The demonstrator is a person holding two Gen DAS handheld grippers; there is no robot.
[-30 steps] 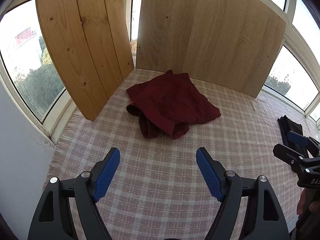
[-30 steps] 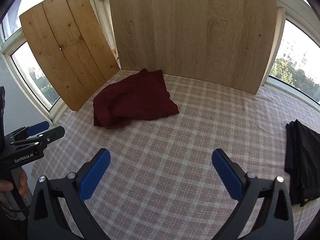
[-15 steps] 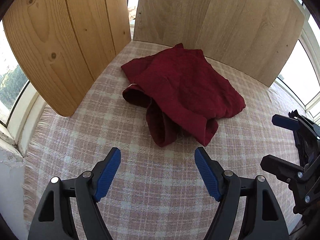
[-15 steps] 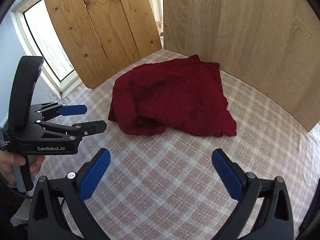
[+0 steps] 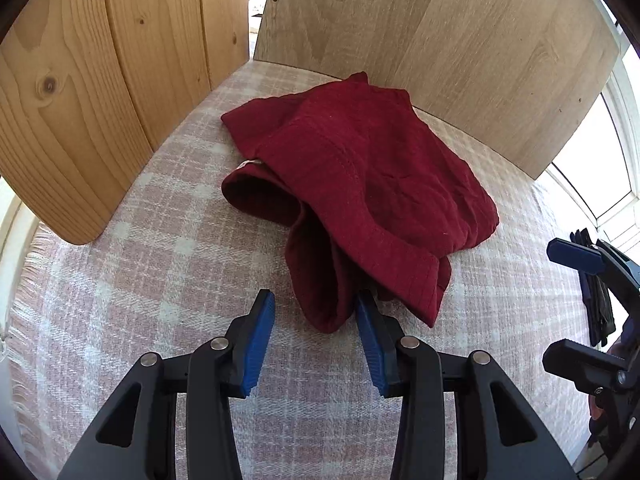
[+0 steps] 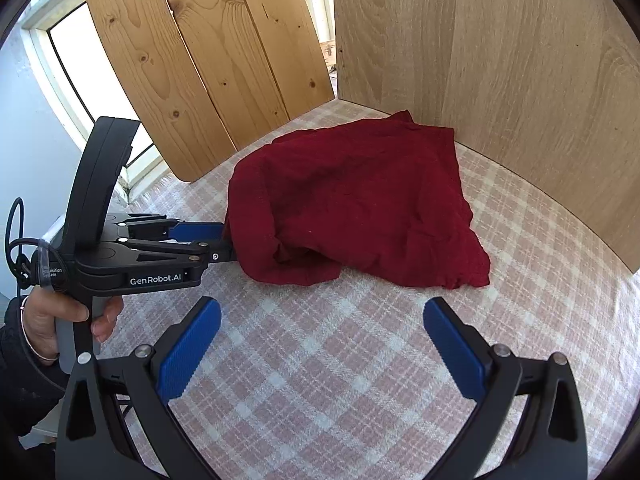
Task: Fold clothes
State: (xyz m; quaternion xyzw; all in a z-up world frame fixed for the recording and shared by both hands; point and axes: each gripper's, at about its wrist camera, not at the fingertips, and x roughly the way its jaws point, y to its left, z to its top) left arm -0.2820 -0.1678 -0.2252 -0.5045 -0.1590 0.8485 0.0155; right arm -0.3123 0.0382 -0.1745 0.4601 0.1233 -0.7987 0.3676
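A crumpled dark red garment (image 5: 360, 192) lies on the pink checked cloth near the back corner; it also shows in the right wrist view (image 6: 352, 200). My left gripper (image 5: 314, 312) is partly closed, jaws still apart, with the garment's near hanging fold between its blue pads. In the right wrist view the left gripper (image 6: 224, 240) reaches the garment's left edge. My right gripper (image 6: 322, 316) is open and empty, a short way in front of the garment; it also shows at the right edge of the left wrist view (image 5: 576, 300).
Two wooden boards (image 5: 120, 60) (image 5: 460, 40) stand behind the garment and form a corner. A folded black garment (image 5: 596, 304) lies at the far right. Windows surround the checked tablecloth (image 6: 320, 380). The cloth's fringed left edge (image 5: 24, 280) is near.
Both grippers have moved forward toward the red garment. The left gripper's jaws have narrowed around the garment's near fold. The right gripper stays wide open.
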